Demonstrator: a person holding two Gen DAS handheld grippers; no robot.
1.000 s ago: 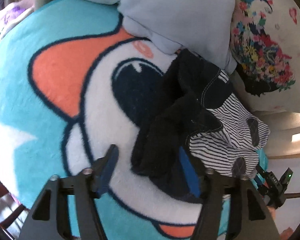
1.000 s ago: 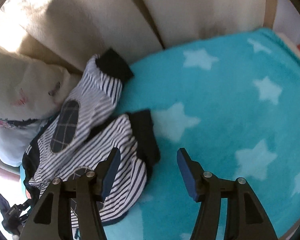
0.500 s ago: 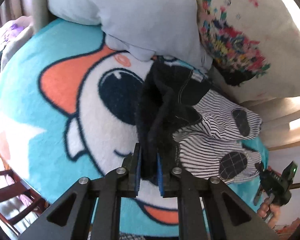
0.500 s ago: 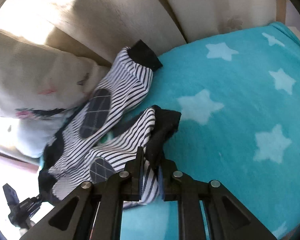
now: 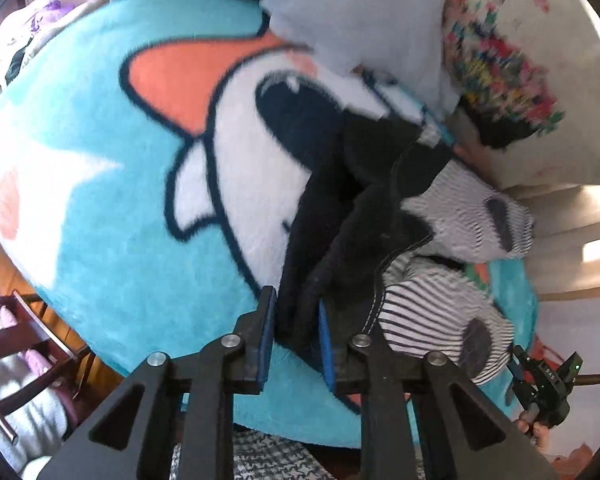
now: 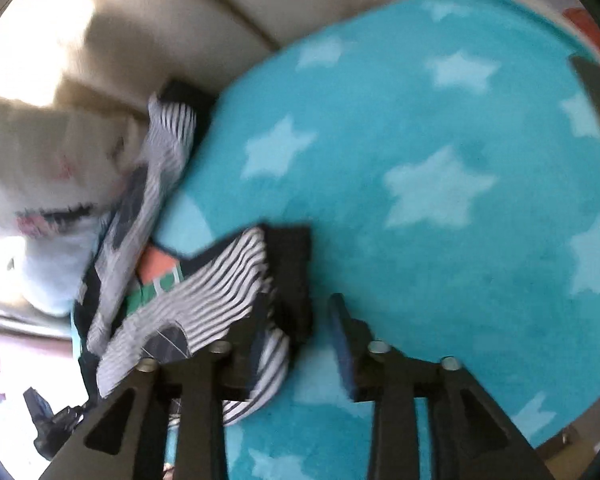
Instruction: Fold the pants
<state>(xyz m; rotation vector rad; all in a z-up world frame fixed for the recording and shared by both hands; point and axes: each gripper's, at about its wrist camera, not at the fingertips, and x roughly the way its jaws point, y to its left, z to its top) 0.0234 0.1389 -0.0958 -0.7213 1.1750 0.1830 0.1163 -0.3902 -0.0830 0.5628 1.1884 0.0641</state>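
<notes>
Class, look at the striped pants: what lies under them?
Under the striped pants lies a turquoise blanket with pale stars and a cartoon face. An orange and green bit of its print shows between the legs. What lies beneath the blanket is covered.

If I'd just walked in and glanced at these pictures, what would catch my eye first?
Probably the bright turquoise blanket, with a big cartoon face in the left view and pale stars in the right. Rumpled across it lie the striped pants with black trim. The left gripper has their black waistband between its opening jaws; the right gripper is opening beside a black cuff.
</notes>
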